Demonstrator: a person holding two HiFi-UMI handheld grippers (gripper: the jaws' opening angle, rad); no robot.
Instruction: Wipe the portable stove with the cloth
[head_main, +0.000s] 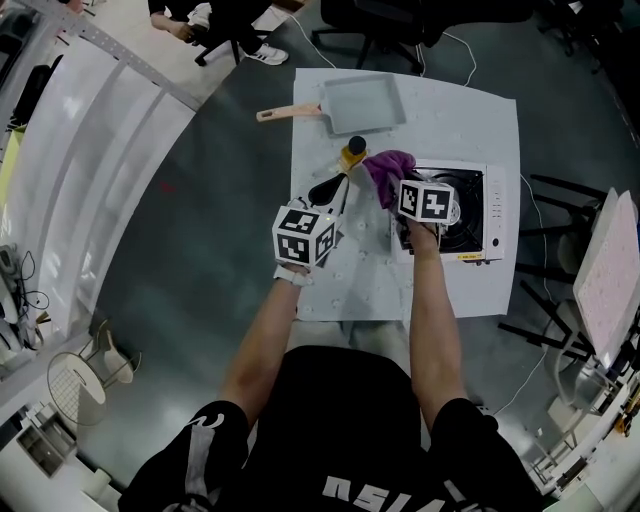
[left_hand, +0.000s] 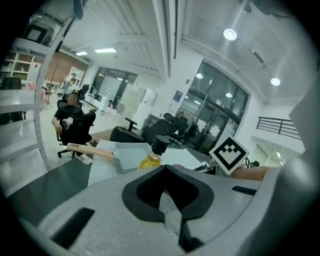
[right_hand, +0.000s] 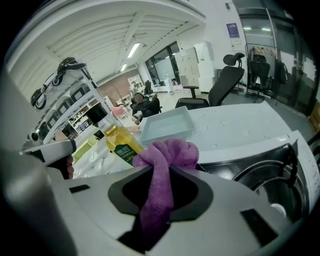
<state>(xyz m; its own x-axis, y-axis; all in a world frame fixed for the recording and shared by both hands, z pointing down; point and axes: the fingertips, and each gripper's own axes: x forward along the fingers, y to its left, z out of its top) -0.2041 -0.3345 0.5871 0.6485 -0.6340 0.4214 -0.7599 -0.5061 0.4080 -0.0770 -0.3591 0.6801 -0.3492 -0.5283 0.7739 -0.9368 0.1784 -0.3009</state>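
Observation:
The portable stove (head_main: 470, 215) is white with a black burner well and sits at the right of the white-covered table; its near rim shows in the right gripper view (right_hand: 260, 165). My right gripper (right_hand: 161, 197) is shut on a purple cloth (right_hand: 167, 152). It hangs over the stove's left edge, and the cloth (head_main: 388, 168) bunches out ahead of it towards the bottle. My left gripper (left_hand: 172, 212) hovers over the table's left half, well clear of the stove. Its jaws meet with nothing between them.
A bottle of yellow oil (head_main: 352, 152) with a black cap stands just left of the cloth. A pale square pan (head_main: 362, 100) with a wooden handle lies at the table's far edge. A black ladle (head_main: 328, 188) rests ahead of the left gripper. Office chairs and a seated person are beyond.

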